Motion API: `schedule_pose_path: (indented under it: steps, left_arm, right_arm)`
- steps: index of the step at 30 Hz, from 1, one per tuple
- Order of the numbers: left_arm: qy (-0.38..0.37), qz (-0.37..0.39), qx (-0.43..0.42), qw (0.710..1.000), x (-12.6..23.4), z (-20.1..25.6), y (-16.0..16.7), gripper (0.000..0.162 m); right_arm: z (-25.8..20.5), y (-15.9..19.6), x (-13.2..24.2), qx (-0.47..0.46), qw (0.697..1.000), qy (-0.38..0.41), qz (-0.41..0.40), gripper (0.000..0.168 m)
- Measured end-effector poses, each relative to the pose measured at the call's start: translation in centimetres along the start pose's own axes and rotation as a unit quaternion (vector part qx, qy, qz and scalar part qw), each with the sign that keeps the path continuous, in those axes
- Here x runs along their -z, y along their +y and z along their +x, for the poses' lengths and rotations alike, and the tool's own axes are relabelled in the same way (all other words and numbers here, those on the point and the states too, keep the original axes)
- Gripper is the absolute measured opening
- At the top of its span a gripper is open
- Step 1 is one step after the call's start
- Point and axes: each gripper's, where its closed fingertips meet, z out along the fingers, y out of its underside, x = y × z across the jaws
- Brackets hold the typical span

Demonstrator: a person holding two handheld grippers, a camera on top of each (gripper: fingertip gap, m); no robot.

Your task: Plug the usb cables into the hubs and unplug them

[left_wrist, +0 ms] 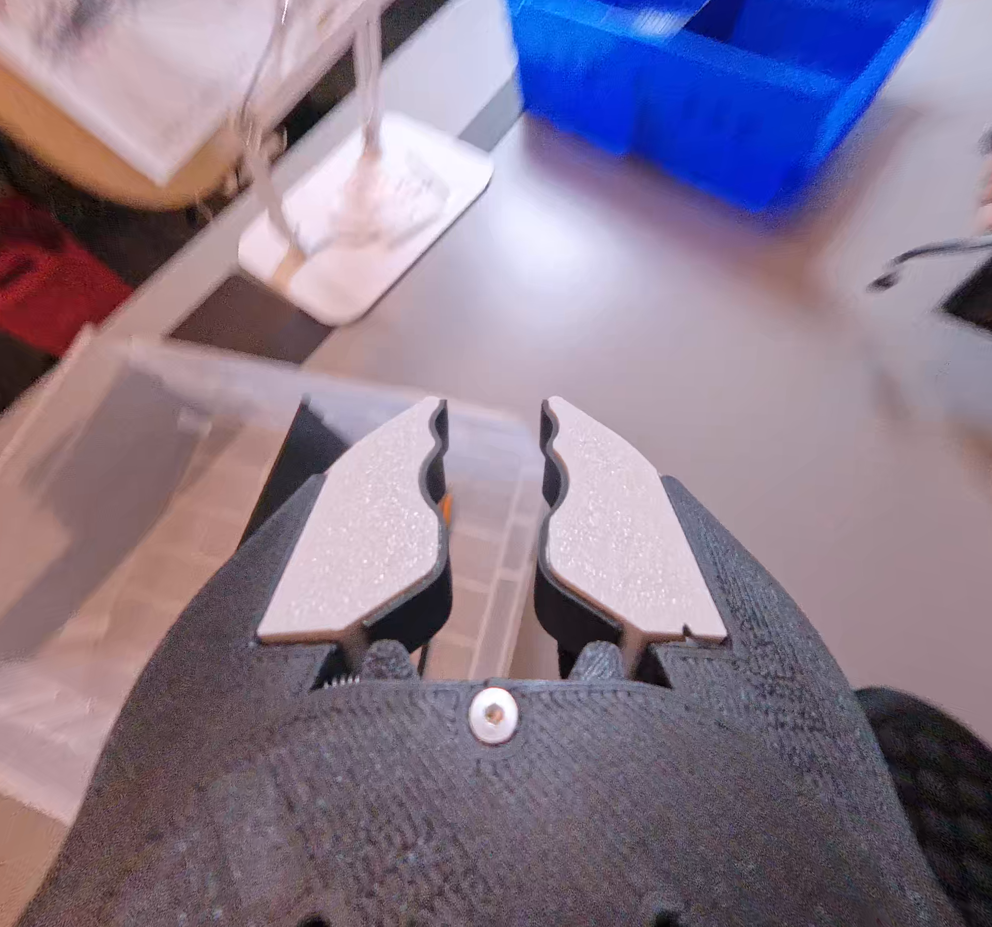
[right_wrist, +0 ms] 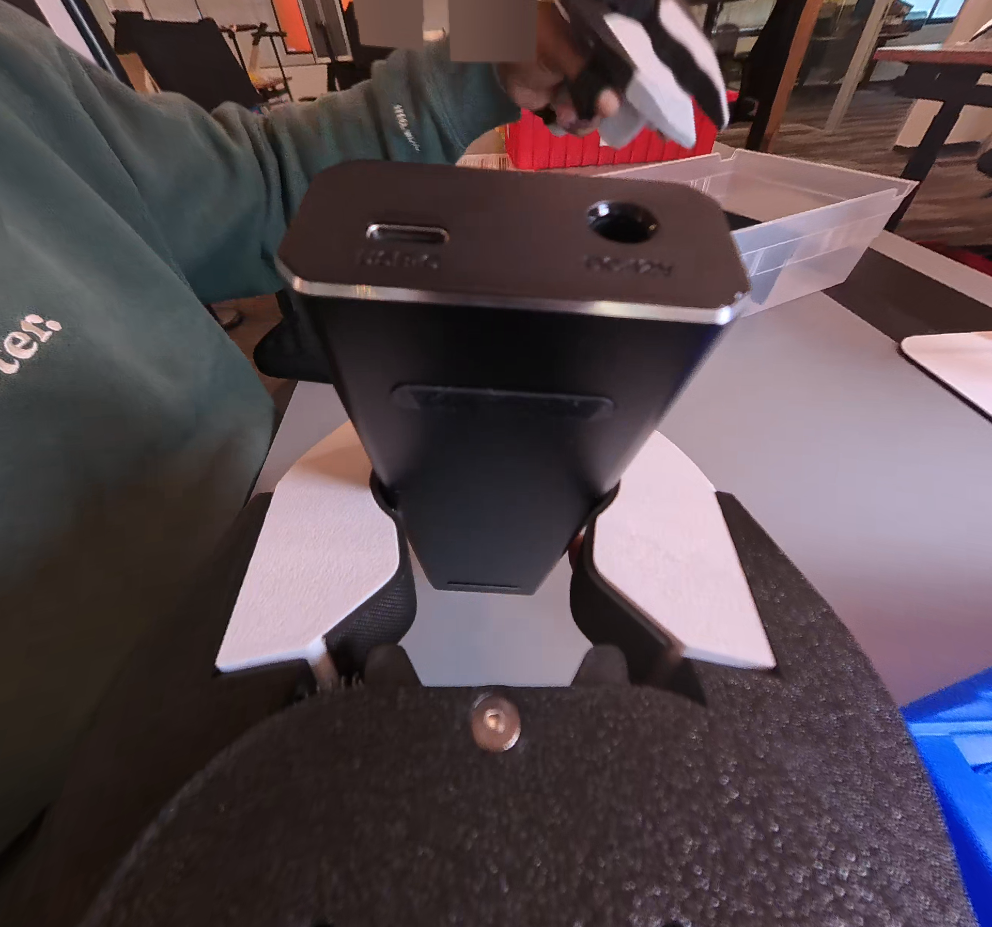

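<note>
A: How far along is it?
B: Early, I judge. The right gripper has its fingers clamped on the black hub, lifted above the tabletop; both end ports are empty.
A: The left gripper?
B: Fingers slightly apart, holding nothing, over the clear bin.
A: Anything in it?
B: Something dark; too blurred to name.

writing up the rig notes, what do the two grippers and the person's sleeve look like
Both the left gripper and right gripper have textured black printed bodies, a silver screw at centre, and pale grey fingers with wavy black inner pads. The person's sleeve is dark green with small pale lettering.
</note>
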Motion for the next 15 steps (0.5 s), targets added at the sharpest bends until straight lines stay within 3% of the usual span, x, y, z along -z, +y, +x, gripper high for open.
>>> schedule_pose_path:
  steps: [3,7,12,13,14,15]
  left_arm:
    - [0.041,-0.098,0.035,0.994,-2.3,-2.2,5.9,0.029]
    - [0.061,-0.208,0.026,0.976,-5.0,-2.8,11.2,0.033]
    - [0.065,-0.292,0.007,0.954,-6.8,-3.8,14.8,0.031]
    - [0.063,-0.309,-0.006,0.949,-7.0,-3.9,15.5,0.028]
    - [0.07,-0.297,-0.007,0.952,-7.2,-3.7,15.1,0.009]
    - [0.055,-0.296,-0.027,0.953,-7.3,-4.2,15.0,0.007]
  right_arm:
    - [0.1,0.3,-0.1,-0.003,1.0,-0.001,-0.002,0.071]
    - [0.4,0.6,-0.2,-0.011,1.0,-0.001,-0.004,0.071]
    - [0.7,0.7,-0.1,-0.024,1.0,-0.003,0.001,0.071]
    - [0.8,0.7,0.0,-0.026,1.0,-0.003,0.003,0.071]
    - [0.8,0.7,0.1,-0.028,1.0,-0.003,0.006,0.071]
    - [0.9,0.6,0.2,-0.029,1.0,-0.003,0.008,0.071]
